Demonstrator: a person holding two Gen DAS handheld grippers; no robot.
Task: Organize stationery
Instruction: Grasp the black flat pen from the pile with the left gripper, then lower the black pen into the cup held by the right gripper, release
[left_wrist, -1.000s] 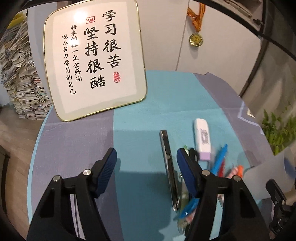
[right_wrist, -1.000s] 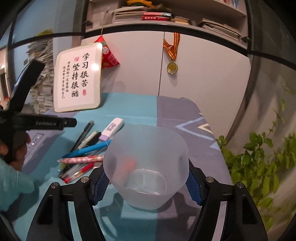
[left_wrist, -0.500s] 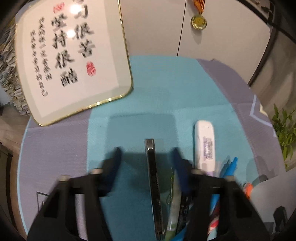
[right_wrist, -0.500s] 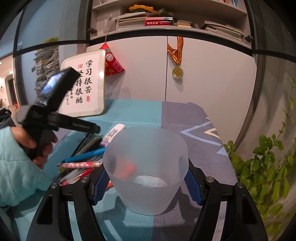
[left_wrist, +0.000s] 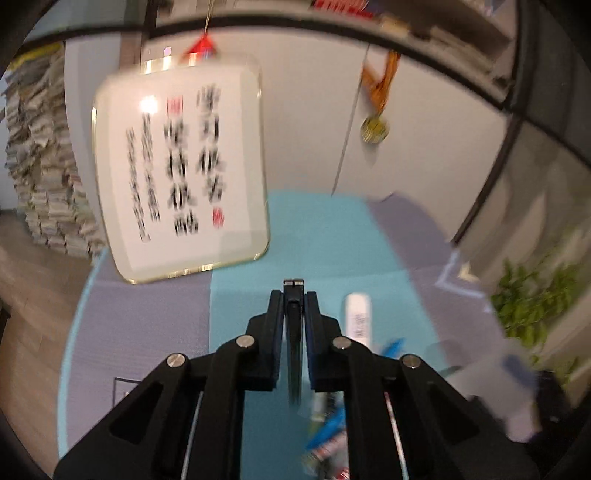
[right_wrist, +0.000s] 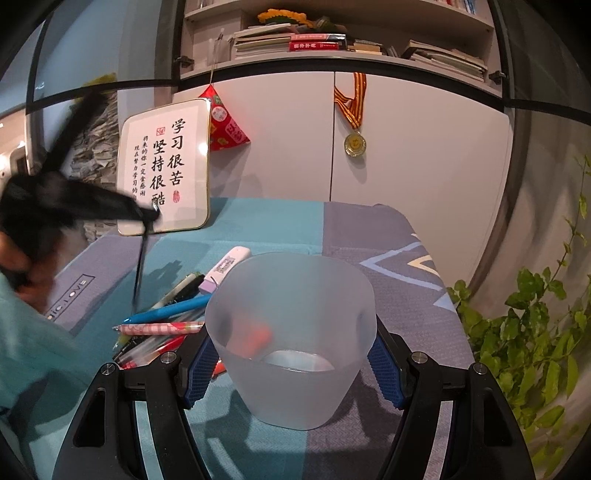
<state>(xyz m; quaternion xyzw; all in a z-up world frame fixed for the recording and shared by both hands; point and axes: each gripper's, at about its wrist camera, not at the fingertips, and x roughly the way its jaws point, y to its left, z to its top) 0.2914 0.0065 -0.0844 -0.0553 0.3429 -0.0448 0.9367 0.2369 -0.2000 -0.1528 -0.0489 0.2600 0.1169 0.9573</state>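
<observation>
cup (right_wrist: 295, 332) — frosted white | pen (right_wrist: 170, 312) — blue | tablecloth (right_wrist: 266, 225) — teal, grey-purple | utility knife (left_wrist: 293, 332) — seemingly black

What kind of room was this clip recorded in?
Probably a home study: a shelf of books above white cabinets, a medal hanging on a cabinet door, and a framed calligraphy board on the cloth-covered table.

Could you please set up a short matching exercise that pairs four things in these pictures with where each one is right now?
Things:
1. black pen
2. frosted cup
3. medal
4. white correction tape

Places:
A. hanging on the cabinet door
B. lying on the cloth beside the pen pile
C. clamped in the left tongs, lifted off the table
D. held between the right tongs

Pairs: 1-C, 2-D, 3-A, 4-B
</observation>
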